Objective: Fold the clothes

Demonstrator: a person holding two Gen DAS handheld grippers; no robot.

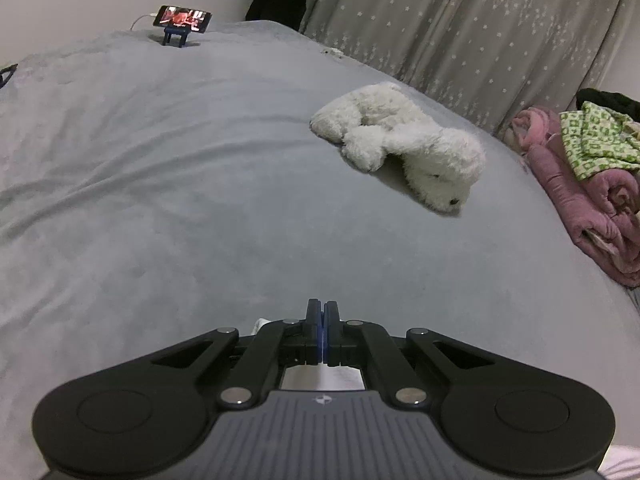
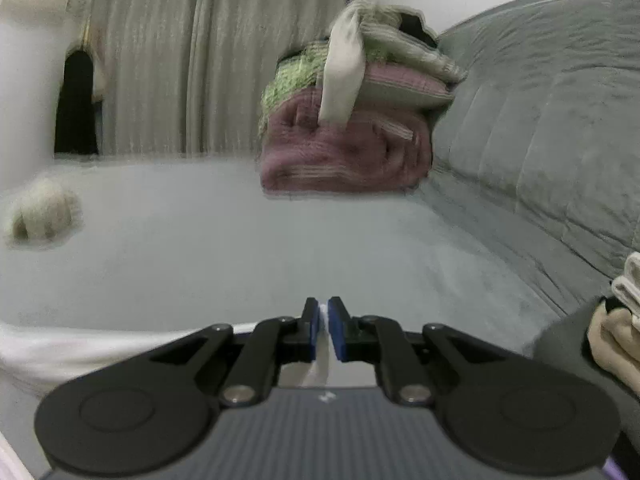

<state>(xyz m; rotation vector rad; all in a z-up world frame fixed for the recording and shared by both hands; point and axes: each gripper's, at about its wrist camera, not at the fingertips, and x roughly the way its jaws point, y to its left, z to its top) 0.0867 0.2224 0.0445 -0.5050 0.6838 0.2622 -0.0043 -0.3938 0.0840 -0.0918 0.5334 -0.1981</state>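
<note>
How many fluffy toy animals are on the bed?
1: a white plush dog lying on the grey bedspread, beside the pink folded blanket. Others may be hidden outside the views.

One grey bed cover (image 1: 168,184). One white plush dog (image 1: 400,144). One phone (image 1: 183,17) on one blue stand (image 1: 176,35), with one white cable (image 1: 142,20). One star-print curtain (image 1: 460,28). One pile of folded textiles (image 2: 352,120), showing pink, green-patterned and cream layers; exact count of pieces cannot be told. One white garment (image 2: 52,354). Two grippers: left gripper (image 1: 321,308), right gripper (image 2: 324,312).
</note>
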